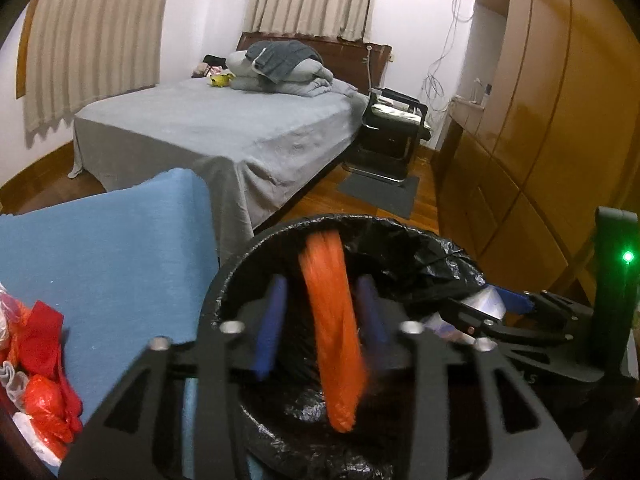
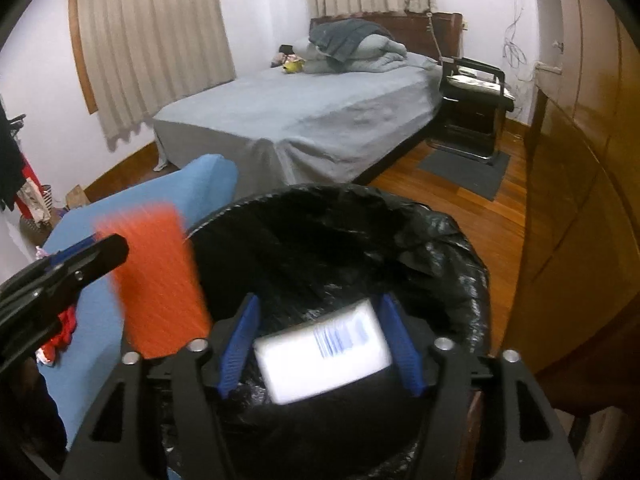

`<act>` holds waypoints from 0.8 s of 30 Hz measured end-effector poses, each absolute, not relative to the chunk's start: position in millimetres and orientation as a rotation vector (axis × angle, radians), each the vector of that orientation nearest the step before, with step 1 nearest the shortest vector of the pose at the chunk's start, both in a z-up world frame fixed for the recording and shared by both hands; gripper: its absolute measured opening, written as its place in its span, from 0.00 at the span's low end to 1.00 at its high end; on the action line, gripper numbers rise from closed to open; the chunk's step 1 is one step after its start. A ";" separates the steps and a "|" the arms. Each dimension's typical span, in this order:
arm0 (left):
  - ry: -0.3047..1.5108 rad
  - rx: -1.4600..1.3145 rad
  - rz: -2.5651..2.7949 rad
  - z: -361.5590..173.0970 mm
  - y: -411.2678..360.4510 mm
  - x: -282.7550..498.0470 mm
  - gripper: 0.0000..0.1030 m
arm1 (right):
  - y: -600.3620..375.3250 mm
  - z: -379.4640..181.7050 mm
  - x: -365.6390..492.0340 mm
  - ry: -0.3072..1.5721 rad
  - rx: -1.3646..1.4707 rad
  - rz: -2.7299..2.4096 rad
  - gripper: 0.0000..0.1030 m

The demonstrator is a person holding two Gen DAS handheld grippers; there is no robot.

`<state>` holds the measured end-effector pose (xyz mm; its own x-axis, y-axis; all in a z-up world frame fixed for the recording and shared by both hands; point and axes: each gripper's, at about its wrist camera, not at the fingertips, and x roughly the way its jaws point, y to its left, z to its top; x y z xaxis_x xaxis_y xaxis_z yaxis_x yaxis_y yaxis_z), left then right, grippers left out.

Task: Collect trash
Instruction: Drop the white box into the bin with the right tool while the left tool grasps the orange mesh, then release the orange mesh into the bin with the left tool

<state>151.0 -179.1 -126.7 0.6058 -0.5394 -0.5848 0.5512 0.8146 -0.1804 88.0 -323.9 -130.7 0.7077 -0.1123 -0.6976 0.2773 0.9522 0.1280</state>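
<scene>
— Left gripper (image 1: 322, 280)?
— Slack. Blue pads (image 1: 272, 320) spread apart, an orange plastic bag (image 1: 332, 320) between them but clear of both, smeared by blur while the fingers show sharp. Loose, not pinched.
— Whereabouts of that bag?
— Right over the mouth of the black-lined trash bin (image 1: 224, 280), hanging lengthwise down into it. From the right wrist, the same orange bag (image 2: 156, 280) seen just inside the bin's near left rim.
— And the right gripper (image 2: 319, 300)?
— Also let go. White packet with blue print (image 2: 324, 352) lying between the blue pads (image 2: 240, 344), tilted and blurred (fingers crisp, packet not), with no press from either side to be made out.
— Position of the packet?
— Above the bin liner (image 2: 460, 240), inside the rim, black plastic all round beneath it.
— Both grippers over the same bin, then?
— Yes, side by side, near each other, both angled downward.
— Anything left beside the bin?
— A blue cloth-covered surface (image 1: 100, 260) touching the bin's left side; at its far left edge a heap of red and white plastic bags (image 1: 44, 360).
— Background?
— Grey-sheeted bed (image 1: 220, 128), black chair (image 1: 392, 128), wooden wardrobe (image 1: 540, 140).
</scene>
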 end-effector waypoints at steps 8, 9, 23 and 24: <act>0.626 0.027 -0.528 -119.3 -137.9 144.8 0.61 | -311.6 -126.7 83.5 0.718 0.218 -0.208 0.86; 0.616 0.029 -0.507 -117.7 -130.3 142.8 0.66 | -306.3 -124.8 84.3 0.709 0.218 -0.201 0.90; 0.584 0.028 -0.181 -103.8 24.8 118.1 0.80 | -167.7 -109.4 113.8 0.673 0.158 0.083 0.94; 0.584 0.030 -0.157 -104.0 36.0 116.5 0.80 | -159.6 -110.1 116.1 0.675 0.152 0.099 0.94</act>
<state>116.5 36.0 -104.0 0.8229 -0.1388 -0.5510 0.1558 0.9877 -0.0161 116.1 -159.6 -110.1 0.7767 0.1408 -0.6140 -0.0423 0.9842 0.1722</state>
